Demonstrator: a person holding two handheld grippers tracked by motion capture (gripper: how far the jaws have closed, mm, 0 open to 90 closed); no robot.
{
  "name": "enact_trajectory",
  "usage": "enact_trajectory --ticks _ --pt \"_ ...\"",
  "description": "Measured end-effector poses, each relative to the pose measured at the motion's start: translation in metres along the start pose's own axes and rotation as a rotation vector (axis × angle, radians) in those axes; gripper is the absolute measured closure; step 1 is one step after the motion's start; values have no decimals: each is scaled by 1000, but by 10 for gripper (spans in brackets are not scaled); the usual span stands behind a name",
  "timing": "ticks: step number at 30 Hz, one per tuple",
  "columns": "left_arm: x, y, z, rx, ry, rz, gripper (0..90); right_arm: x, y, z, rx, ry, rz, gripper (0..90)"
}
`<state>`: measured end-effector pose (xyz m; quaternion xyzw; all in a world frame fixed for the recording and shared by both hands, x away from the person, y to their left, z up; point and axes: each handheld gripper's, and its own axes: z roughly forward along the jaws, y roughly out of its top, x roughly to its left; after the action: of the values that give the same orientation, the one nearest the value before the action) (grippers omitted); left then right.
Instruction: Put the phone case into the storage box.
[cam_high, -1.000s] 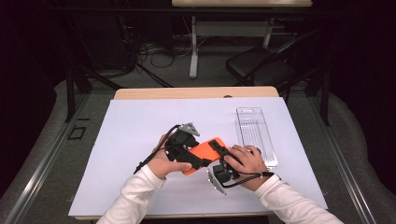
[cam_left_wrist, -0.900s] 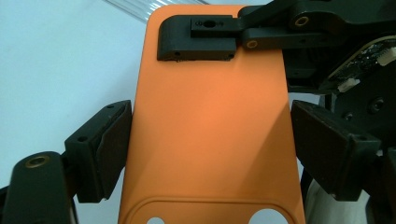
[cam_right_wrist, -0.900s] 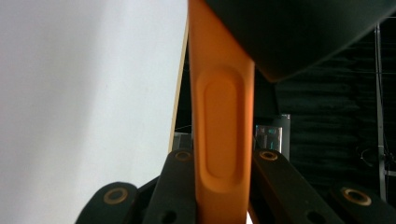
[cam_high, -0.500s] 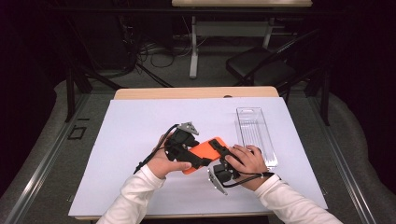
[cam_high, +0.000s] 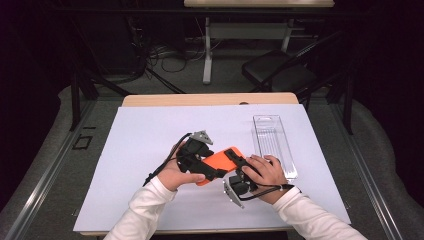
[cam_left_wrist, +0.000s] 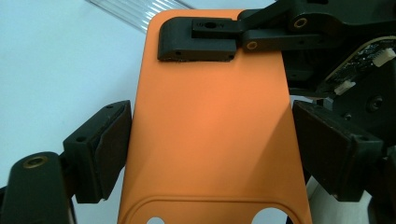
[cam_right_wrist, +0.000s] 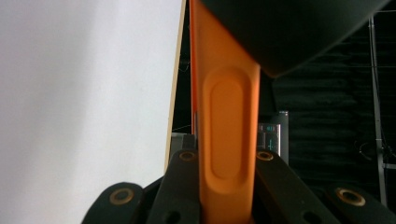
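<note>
You have the orange case (cam_high: 220, 162) at mid-frame in the high view, just above the desk (cam_high: 150, 135), in a two-tool handover. Your right tool (cam_high: 239, 165) is clenched on its thin edge; your left tool (cam_high: 202, 162) spans its width, pads at both sides. Next, judge which tool keeps it, then free the other slowly; the clear tray (cam_high: 274, 142) sits right of it.

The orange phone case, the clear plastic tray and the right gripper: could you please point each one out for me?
orange phone case (cam_left_wrist: 210, 140), left gripper view, middle of its flat back.
clear plastic tray (cam_high: 272, 142), high view, its ribbed floor.
right gripper (cam_right_wrist: 227, 186), right gripper view, between its jaws clamping the case's edge.
</note>
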<state>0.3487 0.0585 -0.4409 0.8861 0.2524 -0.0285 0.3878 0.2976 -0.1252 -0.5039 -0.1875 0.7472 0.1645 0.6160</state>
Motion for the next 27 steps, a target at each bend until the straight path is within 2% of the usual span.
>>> enact_trajectory --ticks 14,17,19,27 --pt "-1 0 -1 -1 7 2 135 -1 -1 1 -9 10 22 878" --pt "-1 0 -1 -8 17 0 106 -1 -1 1 -2 12 30 878" --pt "-1 1 -2 -10 14 1 83 -1 -2 1 -1 15 25 878" --pt "-1 0 -7 -15 27 4 83 0 -5 1 7 27 27 877"
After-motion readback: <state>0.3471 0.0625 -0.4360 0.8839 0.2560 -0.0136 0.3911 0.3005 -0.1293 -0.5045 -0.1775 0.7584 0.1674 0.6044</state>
